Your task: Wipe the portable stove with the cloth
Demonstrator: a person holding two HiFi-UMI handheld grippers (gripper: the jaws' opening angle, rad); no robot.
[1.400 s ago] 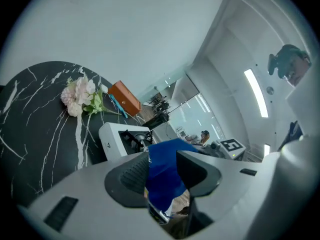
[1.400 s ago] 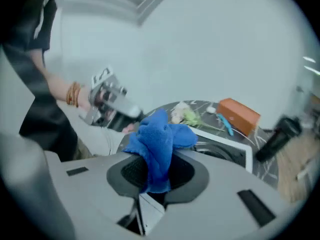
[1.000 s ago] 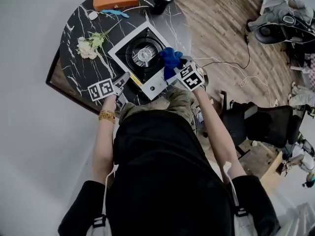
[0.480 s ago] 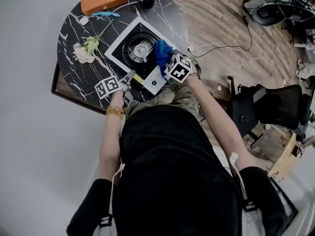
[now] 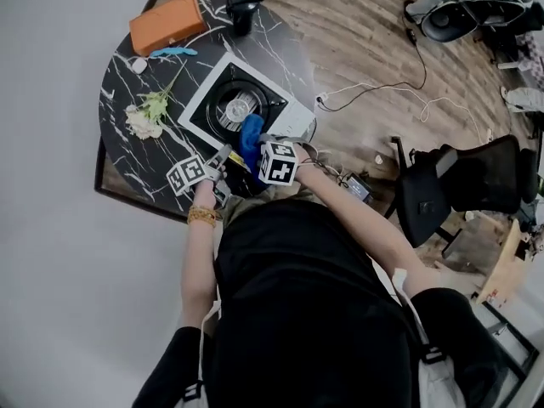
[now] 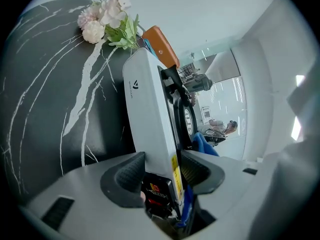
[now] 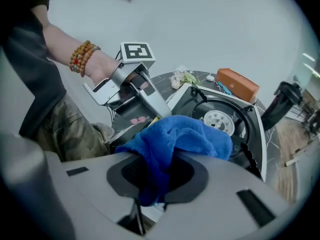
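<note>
The white portable stove [image 5: 289, 109] with its black burner sits on the round black marble table [image 5: 119, 83]. My right gripper [image 5: 257, 145] is shut on a bunched blue cloth [image 5: 250, 132] that lies on the stove's near part, by the burner. In the right gripper view the cloth [image 7: 182, 136] bulges out from between the pads. My left gripper [image 5: 223, 155] is at the stove's near left corner. Its jaws have just been opening, and the stove's white edge [image 6: 147, 104] stands between the pads of the left gripper [image 6: 162, 168].
An orange box [image 5: 167, 21], a black object [image 5: 243, 7], a small blue item [image 5: 174, 51] and pale flowers [image 5: 146, 113] lie on the table's far and left parts. A cable [image 5: 374, 92] runs over the wood floor; a black chair [image 5: 459, 185] stands right.
My right gripper has carried the cloth from the stove's right side leftward to its near part, close to the left gripper. The left gripper has sunk onto the stove's near corner.
</note>
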